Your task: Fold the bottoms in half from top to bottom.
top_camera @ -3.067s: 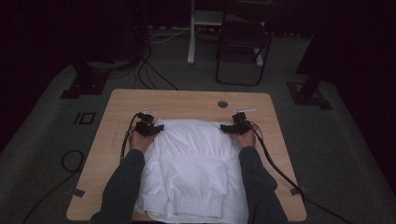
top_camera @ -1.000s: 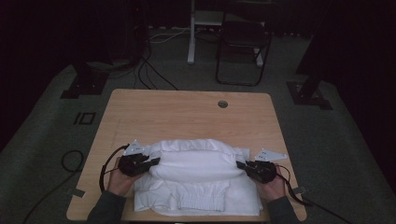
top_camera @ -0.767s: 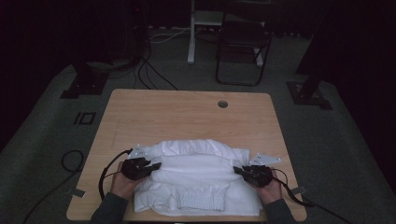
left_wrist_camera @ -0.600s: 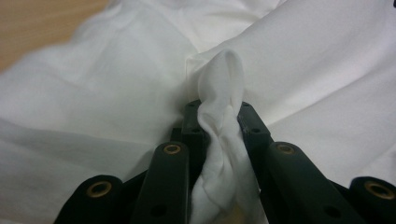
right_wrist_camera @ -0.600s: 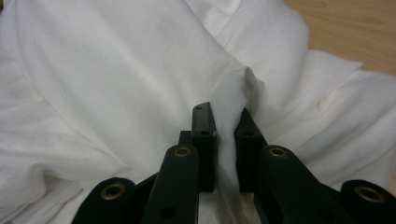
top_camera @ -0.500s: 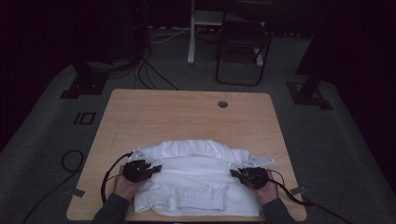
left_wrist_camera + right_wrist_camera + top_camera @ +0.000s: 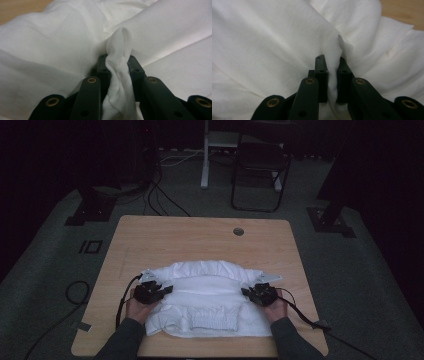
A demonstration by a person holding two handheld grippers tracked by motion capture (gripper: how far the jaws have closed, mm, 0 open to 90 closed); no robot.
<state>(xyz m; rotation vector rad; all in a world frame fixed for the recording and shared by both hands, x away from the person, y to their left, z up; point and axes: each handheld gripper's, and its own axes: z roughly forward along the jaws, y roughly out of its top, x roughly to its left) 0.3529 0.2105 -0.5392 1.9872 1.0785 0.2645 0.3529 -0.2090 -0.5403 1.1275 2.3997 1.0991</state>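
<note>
The white top (image 7: 207, 300) is folded over once, pinched by the left gripper (image 7: 165, 291) and the right gripper (image 7: 248, 292), and more folds are probably needed.

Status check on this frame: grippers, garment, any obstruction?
Left gripper shut on white garment. Right gripper likewise. Garment folded over on table. Nothing in the way.

Each pair of tongs is matte black: the left tongs (image 7: 167, 290) and the right tongs (image 7: 245, 291) have blocky bodies with a pale grey three-cornered plate on top. Up close, the flat linked arms carry brass-ringed rivets and small screw holes. A black cable trails back from each. The person wears dark grey long sleeves (image 7: 122, 340).
</note>
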